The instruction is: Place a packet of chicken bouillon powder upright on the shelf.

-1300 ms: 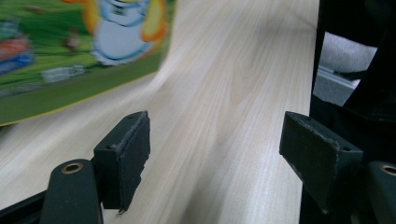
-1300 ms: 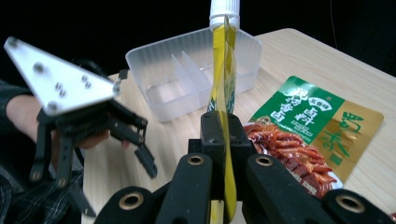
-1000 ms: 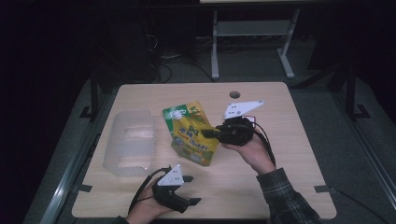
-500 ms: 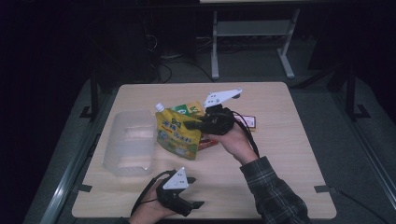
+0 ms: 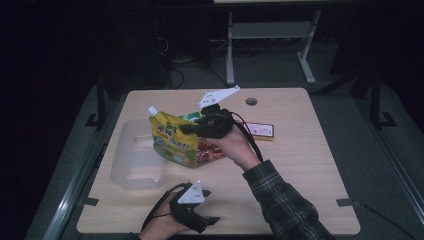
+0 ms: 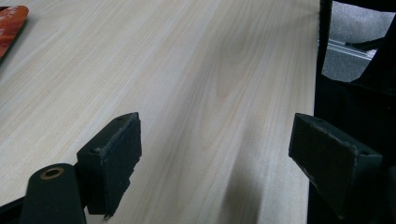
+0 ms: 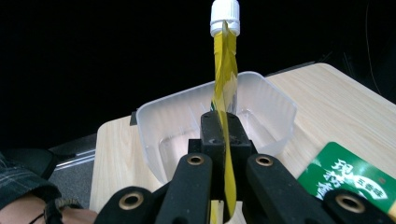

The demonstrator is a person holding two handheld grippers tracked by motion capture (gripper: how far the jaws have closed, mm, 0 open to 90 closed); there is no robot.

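Observation:
A yellow spouted pouch [image 5: 172, 142] with a white cap [image 7: 225, 16] hangs upright in the air just right of a clear plastic tub [image 5: 134, 161]. My right gripper [image 5: 189, 129] is shut on the pouch's right edge. In the right gripper view the pouch [image 7: 224, 70] stands edge-on between the closed jaws of that gripper [image 7: 222, 126], with the tub [image 7: 161, 121] behind it. My left gripper [image 5: 209, 216] rests near the table's front edge. Its jaws have just been opening, and in the left gripper view the gripper [image 6: 215, 140] stands open over bare wood.
A green packet [image 5: 189, 118] and a red packet [image 5: 209, 151] lie on the table behind and under the pouch. A flat bar-shaped pack [image 5: 261, 131] lies to the right. The green packet [image 7: 355, 179] sits beside the tub. A red packet's corner [image 6: 10, 25] lies far left.
My right gripper has carried the pouch left and upward, from the table's middle to beside the tub. The left hand has stayed near the front edge.

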